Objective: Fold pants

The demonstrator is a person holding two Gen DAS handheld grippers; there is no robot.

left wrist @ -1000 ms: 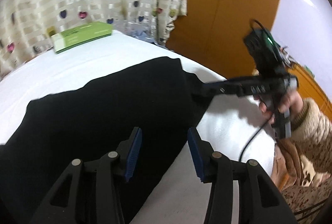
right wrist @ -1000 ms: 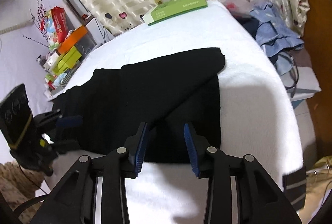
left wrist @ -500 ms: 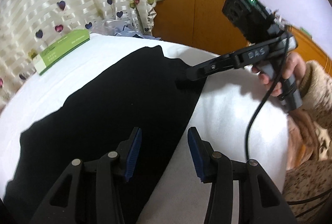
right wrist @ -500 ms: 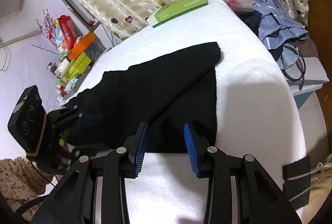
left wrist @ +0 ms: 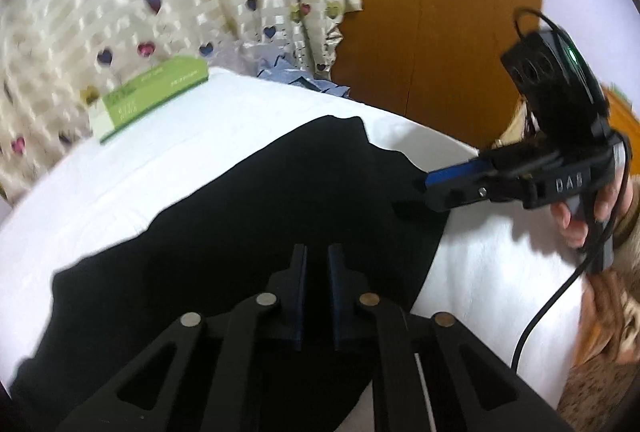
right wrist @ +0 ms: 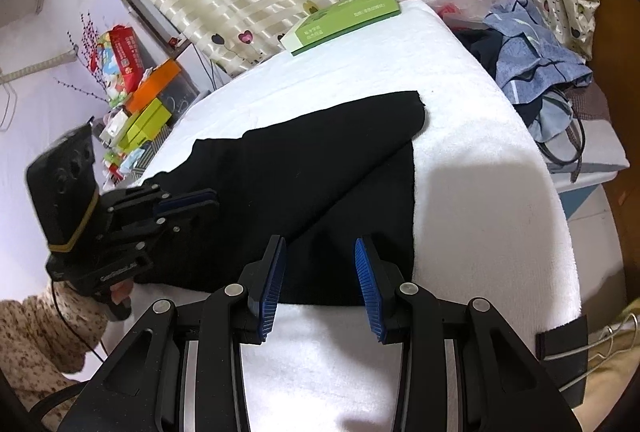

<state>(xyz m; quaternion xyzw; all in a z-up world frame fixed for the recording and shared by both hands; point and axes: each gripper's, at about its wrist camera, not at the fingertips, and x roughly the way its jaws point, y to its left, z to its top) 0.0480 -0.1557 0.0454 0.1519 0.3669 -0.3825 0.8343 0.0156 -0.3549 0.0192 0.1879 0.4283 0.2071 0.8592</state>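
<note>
Black pants (right wrist: 304,168) on white bed (right wrist: 480,192) — left gripper (left wrist: 316,264) jaws just closed, whether on cloth unclear; right gripper (right wrist: 320,272) half-open, empty — fold pending.

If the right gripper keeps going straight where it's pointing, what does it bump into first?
Most likely the black pants: the right gripper points down at their near edge on the white towel, jaws open. Depth is hard to judge here.

near edge: bare white towel (right wrist: 480,216), open to pass
far corner: green box (right wrist: 344,18)
right side: clothes pile (right wrist: 532,68) crowds the edge
</note>
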